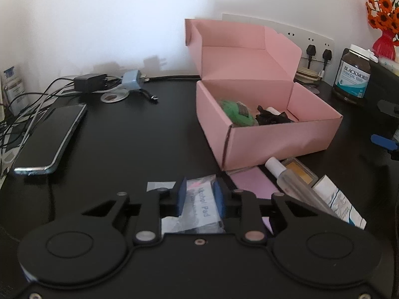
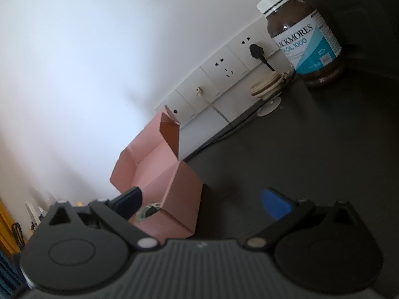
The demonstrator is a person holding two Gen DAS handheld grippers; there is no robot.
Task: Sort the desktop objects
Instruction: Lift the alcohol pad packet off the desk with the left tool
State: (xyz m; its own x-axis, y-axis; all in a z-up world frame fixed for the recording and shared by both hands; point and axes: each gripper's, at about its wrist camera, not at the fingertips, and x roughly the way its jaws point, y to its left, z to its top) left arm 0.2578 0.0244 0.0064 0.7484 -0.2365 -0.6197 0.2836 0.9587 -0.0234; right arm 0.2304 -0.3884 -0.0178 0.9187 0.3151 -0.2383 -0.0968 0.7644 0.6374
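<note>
alcohol pad in the left grip, pink box ahead

our left gripper (image 1: 198, 196) has its blue fingers (image 1: 181, 194) pinched on an alcohol pad packet (image 1: 199, 209), held low over the black desk (image 1: 124, 137). ahead and to the right stands the pink box (image 1: 269, 129), lid up, with a green item (image 1: 237, 112) and something black (image 1: 271, 118) already inside. just beside the box's near corner lie a clear bottle (image 1: 294, 182), a yellow-faced case (image 1: 299, 172) and a white tube (image 1: 336, 204); a phone (image 1: 49, 139) lies well apart on the left

our right gripper (image 2: 199, 201) hangs with its fingers spread wide and nothing between them, tilted beside the box, the brown supplement bottle (image 2: 304, 39) beyond it

we judge the step in hand is carrying the packet to the box. the next move calls for lifting it over the near wall and letting go above the free space inside. whether the packet is fully clear of the desk we cannot tell from this angle, so it may drag
</note>
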